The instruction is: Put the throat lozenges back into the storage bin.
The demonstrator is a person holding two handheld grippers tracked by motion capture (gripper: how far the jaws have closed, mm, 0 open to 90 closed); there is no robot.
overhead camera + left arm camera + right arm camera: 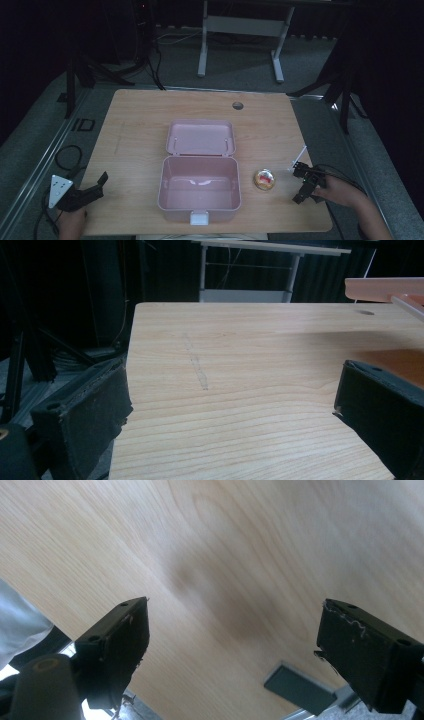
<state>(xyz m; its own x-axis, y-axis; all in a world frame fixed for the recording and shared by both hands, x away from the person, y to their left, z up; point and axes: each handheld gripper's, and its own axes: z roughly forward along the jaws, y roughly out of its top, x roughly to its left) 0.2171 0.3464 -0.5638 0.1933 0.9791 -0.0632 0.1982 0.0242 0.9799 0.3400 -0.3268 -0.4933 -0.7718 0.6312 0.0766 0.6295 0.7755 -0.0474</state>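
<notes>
**Open box at mid-table, both grippers apart and empty**

From the high view we see a wooden table [140,125] with a pink box [199,190] near its front edge, in the middle. Its lid [201,137] is thrown back flat on the far side, and the inside looks bare. A white latch [199,218] sits at the box's front wall. Just to the right of the box lies a small round ball [264,179] — yellowish with a red patch — resting on the wood, apart from the box and near our right gripper [303,187]. That gripper is at the table's right front, tilted down, held in the right hand [342,192]. Our left gripper [92,192] is at the left front corner, well apart from the box, with its grey plate [58,190] on top and the left hand [72,222] behind it.

In the left gripper view our left gripper [232,400] has its jaws spread wide over bare wood, with nothing between them. The box's lid [385,289] shows at the upper right, farther off.

In the right gripper view our right gripper [232,640] also has its jaws spread wide — only wood grain lies between them, and the table's edge runs below. A bit of white cloth [17,622] shows at the left.
</notes>
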